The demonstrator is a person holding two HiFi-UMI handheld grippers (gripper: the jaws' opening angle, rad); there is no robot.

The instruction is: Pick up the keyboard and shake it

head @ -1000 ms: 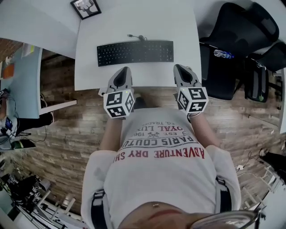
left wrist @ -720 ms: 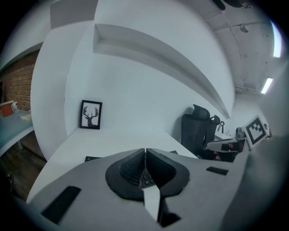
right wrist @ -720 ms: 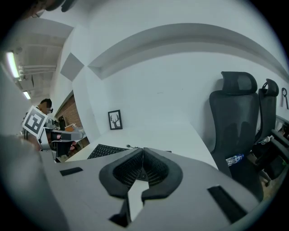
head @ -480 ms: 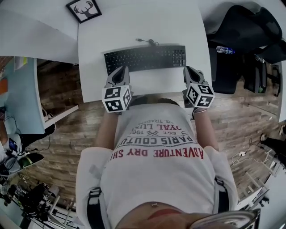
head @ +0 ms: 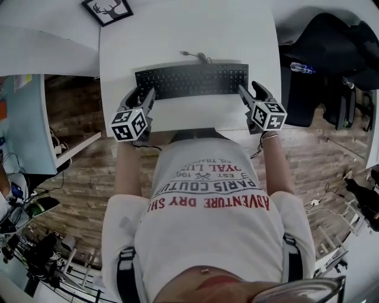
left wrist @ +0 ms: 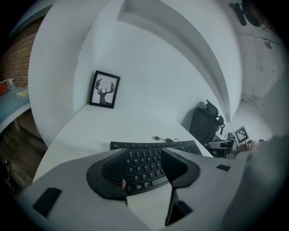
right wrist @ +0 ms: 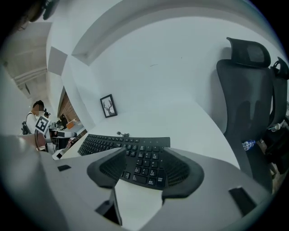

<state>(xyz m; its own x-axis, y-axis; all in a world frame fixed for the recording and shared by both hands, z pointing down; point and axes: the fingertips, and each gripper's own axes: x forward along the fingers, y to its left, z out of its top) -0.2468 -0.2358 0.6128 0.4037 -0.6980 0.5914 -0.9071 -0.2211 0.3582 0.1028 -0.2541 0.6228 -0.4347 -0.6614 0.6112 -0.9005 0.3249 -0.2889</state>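
A black keyboard [head: 192,81] lies flat on the white desk [head: 177,29], its cable [head: 196,55] running off the back. My left gripper [head: 144,94] is at the keyboard's left end and my right gripper [head: 247,90] at its right end. Both sets of jaws have just been opening and stand open. In the left gripper view, the keyboard's [left wrist: 144,164] left keys show in the gap of the left gripper [left wrist: 143,155], with no pad pressing on them. In the right gripper view, the number-pad end of the keyboard [right wrist: 142,164] lies in the gap of the right gripper [right wrist: 143,158], untouched.
A framed deer picture [head: 108,10] leans at the desk's back left corner. A black office chair [head: 331,53] with a water bottle [head: 302,68] stands to the right. A light blue table [head: 26,118] is at the left. Wooden floor lies below the desk's front edge.
Both grippers moved forward from the desk's front edge and spread apart to the keyboard's two ends. Their jaws, shut before, are now open.
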